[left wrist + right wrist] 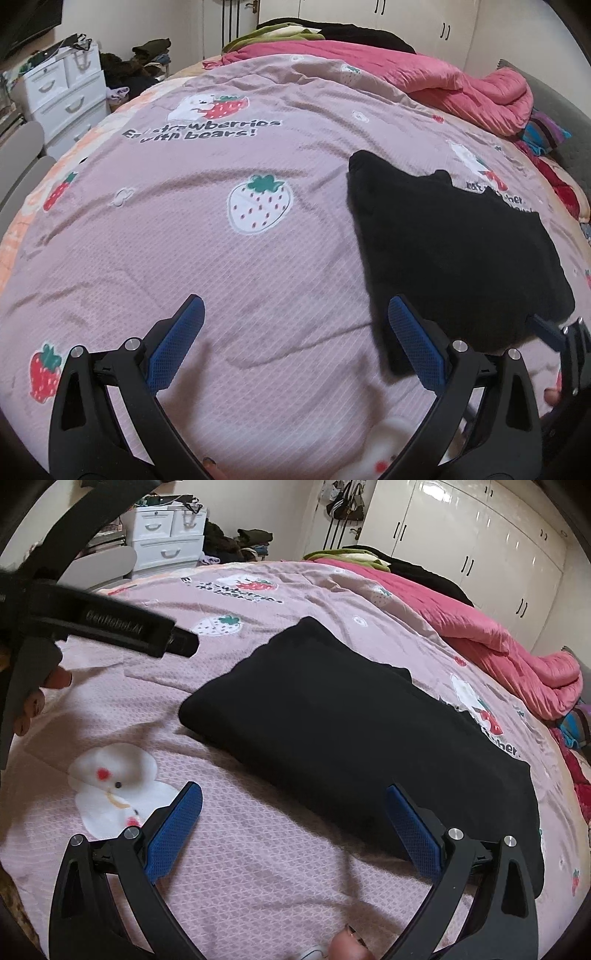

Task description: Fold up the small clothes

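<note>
A black garment [351, 731] lies folded into a flat rectangle on the pink strawberry bedspread [258, 867]; in the left wrist view the same black garment [454, 251] sits to the right. My left gripper [295, 310] is open above bare bedspread, left of the garment, with nothing between its blue pads. My right gripper [293, 794] is open too, hovering over the garment's near edge; its right fingertip overlaps the cloth. The left gripper's body [110, 627] shows at upper left in the right wrist view, held by a hand [37, 698].
A pink quilt [461, 88] is bunched along the bed's far right side, with dark and green clothes [295, 33] behind it. White drawers [62, 88] stand beside the bed at left. White wardrobe doors [480, 546] line the far wall.
</note>
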Motion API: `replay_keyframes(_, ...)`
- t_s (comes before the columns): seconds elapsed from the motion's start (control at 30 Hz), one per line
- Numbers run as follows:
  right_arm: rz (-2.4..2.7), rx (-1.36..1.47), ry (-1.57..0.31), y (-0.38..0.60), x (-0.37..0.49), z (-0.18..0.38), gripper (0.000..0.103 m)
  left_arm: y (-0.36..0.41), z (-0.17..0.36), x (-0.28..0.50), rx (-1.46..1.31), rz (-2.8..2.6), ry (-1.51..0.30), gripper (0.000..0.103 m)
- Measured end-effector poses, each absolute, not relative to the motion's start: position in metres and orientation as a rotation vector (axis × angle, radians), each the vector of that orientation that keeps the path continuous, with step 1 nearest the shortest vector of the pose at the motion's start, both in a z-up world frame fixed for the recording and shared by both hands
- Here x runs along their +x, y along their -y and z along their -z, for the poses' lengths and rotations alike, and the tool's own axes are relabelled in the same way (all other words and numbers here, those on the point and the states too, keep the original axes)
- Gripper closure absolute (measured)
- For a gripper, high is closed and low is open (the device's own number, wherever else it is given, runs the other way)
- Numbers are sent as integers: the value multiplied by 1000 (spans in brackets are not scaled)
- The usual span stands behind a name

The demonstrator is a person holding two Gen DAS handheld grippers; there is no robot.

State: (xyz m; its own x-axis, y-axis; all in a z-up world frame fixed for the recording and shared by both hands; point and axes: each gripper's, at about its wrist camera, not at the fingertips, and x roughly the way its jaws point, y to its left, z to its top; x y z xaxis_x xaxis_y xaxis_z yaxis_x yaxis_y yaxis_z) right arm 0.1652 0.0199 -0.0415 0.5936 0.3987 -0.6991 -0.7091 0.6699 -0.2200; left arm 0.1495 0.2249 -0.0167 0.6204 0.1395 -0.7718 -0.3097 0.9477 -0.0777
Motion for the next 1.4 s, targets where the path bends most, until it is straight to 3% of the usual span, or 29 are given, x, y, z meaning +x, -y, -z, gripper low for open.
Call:
replay_keyframes(0.77, -617, -646, -673, -40, 202, 64, 4, -235, 34, 215, -282, -320, -912, 9)
replay_keyframes(1.2, -578, -739, -546, -62, 216, 67, 6, -234, 41, 238, -272, -320, -931, 9)
replay_keyframes(1.27, -572, -737, -522, -60, 215, 66, 7, -235, 41, 240, -272, -319, -931, 10)
replay_keyframes(1.33, -575, -734, -501, -58, 213, 64, 21, -236, 41, 241, -279, -314, -930, 10)
replay_keyframes(1.4, -573, -739, -469, -57, 209, 61, 28, -237, 41, 242, -290, -309, -930, 10)
